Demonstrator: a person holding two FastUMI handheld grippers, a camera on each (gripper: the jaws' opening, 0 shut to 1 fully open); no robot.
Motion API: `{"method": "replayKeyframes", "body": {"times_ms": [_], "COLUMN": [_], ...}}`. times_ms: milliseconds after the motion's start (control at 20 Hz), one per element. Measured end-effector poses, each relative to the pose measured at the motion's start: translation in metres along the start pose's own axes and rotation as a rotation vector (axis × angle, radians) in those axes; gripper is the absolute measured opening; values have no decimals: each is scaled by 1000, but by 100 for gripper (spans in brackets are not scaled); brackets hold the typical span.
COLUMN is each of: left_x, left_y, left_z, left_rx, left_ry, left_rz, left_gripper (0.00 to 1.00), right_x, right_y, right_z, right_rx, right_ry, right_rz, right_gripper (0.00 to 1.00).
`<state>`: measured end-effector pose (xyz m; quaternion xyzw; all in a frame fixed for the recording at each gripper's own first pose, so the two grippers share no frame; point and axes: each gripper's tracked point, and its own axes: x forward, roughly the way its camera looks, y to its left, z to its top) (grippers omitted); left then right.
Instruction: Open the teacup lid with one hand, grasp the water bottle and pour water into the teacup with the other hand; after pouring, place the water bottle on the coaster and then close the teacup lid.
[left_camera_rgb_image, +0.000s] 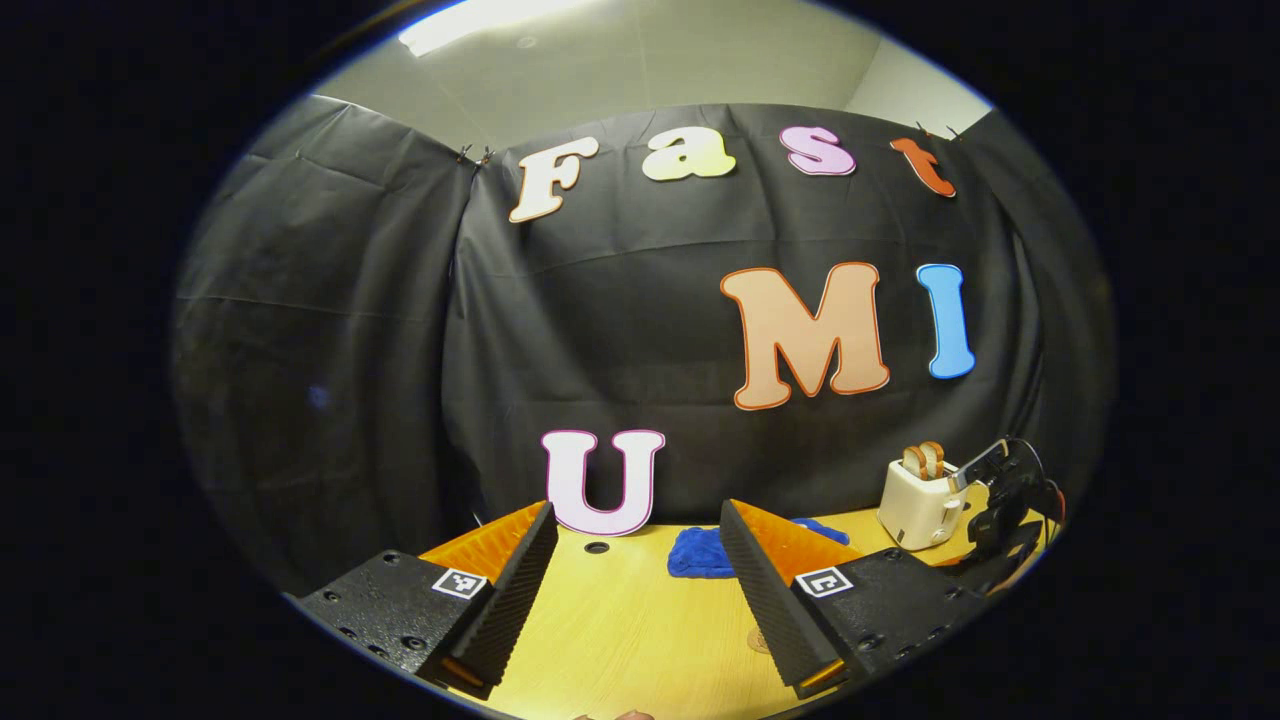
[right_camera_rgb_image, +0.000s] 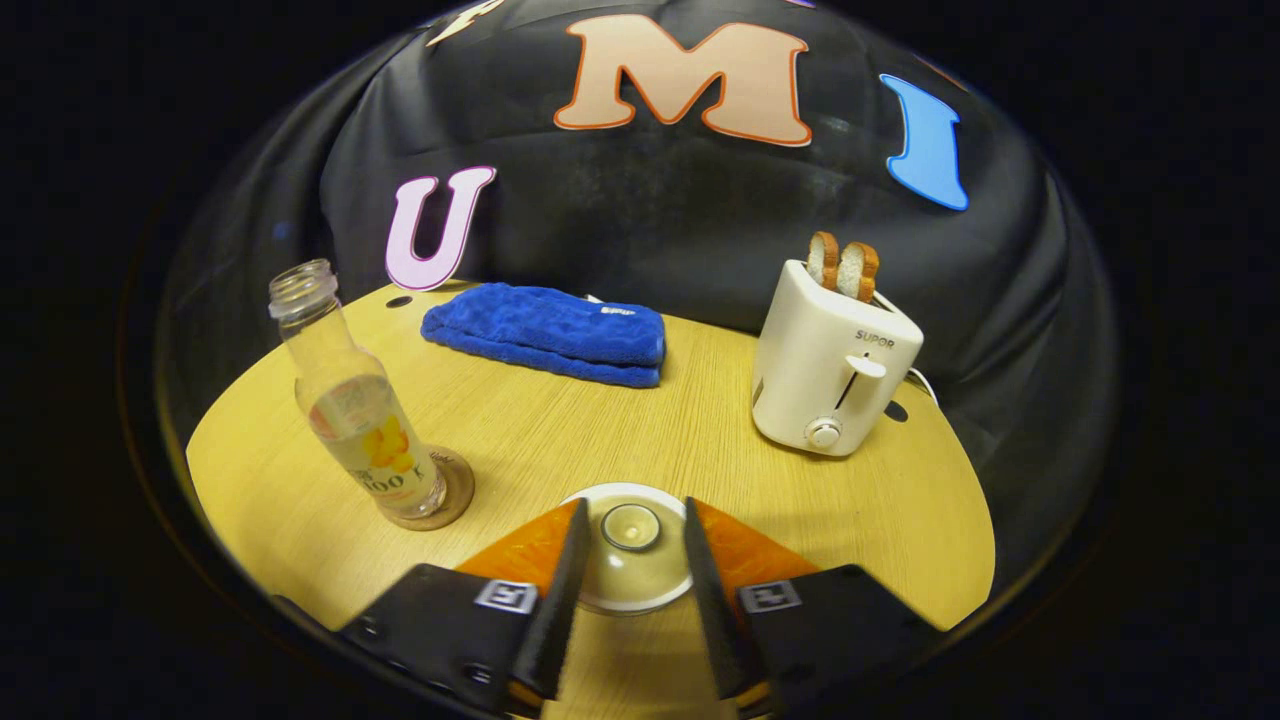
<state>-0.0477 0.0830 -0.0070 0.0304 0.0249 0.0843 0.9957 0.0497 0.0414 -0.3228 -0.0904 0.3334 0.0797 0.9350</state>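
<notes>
So the water bottle (right_camera_rgb_image: 352, 400) is standing upright on the round coaster (right_camera_rgb_image: 440, 497), over on the left of the wooden table (right_camera_rgb_image: 620, 420) in the right gripper view. It's clear, has no cap, a printed label low down, and what looks like a bit of liquid in the lower part.

The right gripper (right_camera_rgb_image: 632, 590) sits right over the teacup lid (right_camera_rgb_image: 630, 545), one finger on each side of it. The lid is pale and domed with a small round knob on top. Are the fingers actually pressing on it? I can't tell: they're close to its sides but I can't see contact. The cup underneath is hidden, so I can't say if the lid is fully seated or being held just above.

With the bottle on the coaster and the gripper at the lid, this fits either lifting the lid off or setting it back on. Whichever it is, the lid has to stay level and centred.

The left gripper (left_camera_rgb_image: 640, 590) is spread wide, holding nothing, raised and facing the back wall. A blue towel (right_camera_rgb_image: 548, 333) and a toaster (right_camera_rgb_image: 830, 360) sit further back, out of the way.
</notes>
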Motion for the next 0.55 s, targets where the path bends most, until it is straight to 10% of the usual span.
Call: {"method": "replayKeyframes", "body": {"times_ms": [50, 100, 550], "left_x": [0, 0, 4], "left_y": [1, 1, -4], "left_z": [0, -1, -6], "left_rx": [-1, -1, -19], "left_ry": [1, 1, 7], "left_rz": [1, 1, -23], "left_gripper": [95, 95, 96], "right_x": [0, -1, -2], "right_y": [1, 2, 4], "right_z": [1, 0, 2], "right_rx": [-9, -18, -14], "right_ry": [-2, -3, -1], "right_rz": [-2, -5, -2], "right_gripper": [31, 42, 30]}}
